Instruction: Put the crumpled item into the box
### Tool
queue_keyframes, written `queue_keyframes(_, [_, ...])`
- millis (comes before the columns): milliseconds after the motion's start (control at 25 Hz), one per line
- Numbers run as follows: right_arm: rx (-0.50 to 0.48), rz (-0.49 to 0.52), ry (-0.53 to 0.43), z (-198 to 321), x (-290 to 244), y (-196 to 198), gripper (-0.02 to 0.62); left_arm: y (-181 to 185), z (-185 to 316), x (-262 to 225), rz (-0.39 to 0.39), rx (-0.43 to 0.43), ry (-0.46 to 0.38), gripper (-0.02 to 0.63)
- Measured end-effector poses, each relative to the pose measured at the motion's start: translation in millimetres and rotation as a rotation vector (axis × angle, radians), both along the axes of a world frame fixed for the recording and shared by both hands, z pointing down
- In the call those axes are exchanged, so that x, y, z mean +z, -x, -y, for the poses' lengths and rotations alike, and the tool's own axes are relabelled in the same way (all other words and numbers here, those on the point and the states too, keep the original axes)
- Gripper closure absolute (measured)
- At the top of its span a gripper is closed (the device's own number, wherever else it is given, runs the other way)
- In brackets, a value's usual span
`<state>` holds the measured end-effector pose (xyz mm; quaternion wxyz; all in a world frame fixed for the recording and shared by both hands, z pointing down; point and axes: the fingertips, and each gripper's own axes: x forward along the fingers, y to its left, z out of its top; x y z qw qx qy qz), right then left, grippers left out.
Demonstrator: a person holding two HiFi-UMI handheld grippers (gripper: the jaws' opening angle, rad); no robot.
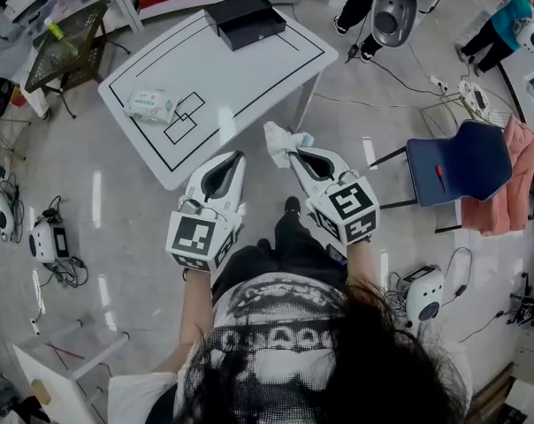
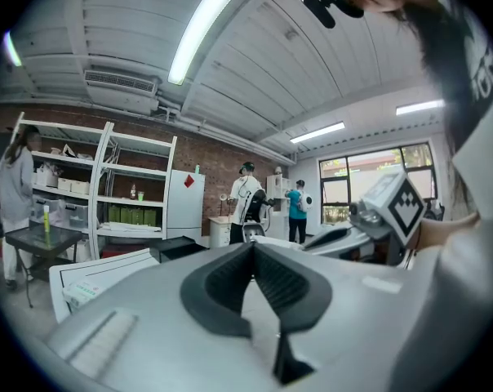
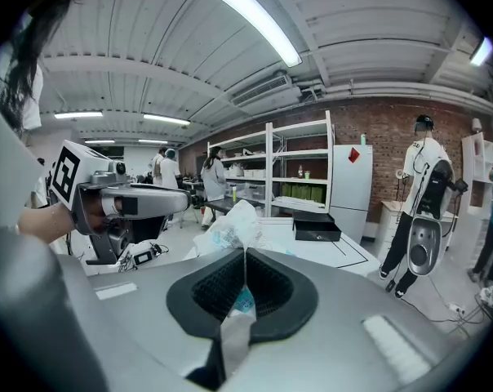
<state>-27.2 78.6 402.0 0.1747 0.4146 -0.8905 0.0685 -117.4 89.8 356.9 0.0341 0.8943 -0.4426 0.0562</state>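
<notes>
White crumpled item [image 1: 279, 140] sits pinched by an edge in the right claw [image 1: 293, 155], left claw [image 1: 239, 155] closed on nothing; it may slip free before reaching the black box [image 1: 246, 18] on the bench [image 1: 249, 69].

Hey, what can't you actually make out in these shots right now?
Black box: inside too small and dark in the head view to tell if open.
Packet: print too small, head view.
Crumpled item: lower part hidden in the right gripper view, pinched inside the right tongs.
</notes>
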Motion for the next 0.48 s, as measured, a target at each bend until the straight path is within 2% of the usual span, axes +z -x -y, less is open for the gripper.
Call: queue_keyframes(480, [-0.033,0.007,0.023,102.5,13.5,-54.6,0.586,-49.3,110.6,8.8,0.021,-0.042,0.017,0.606])
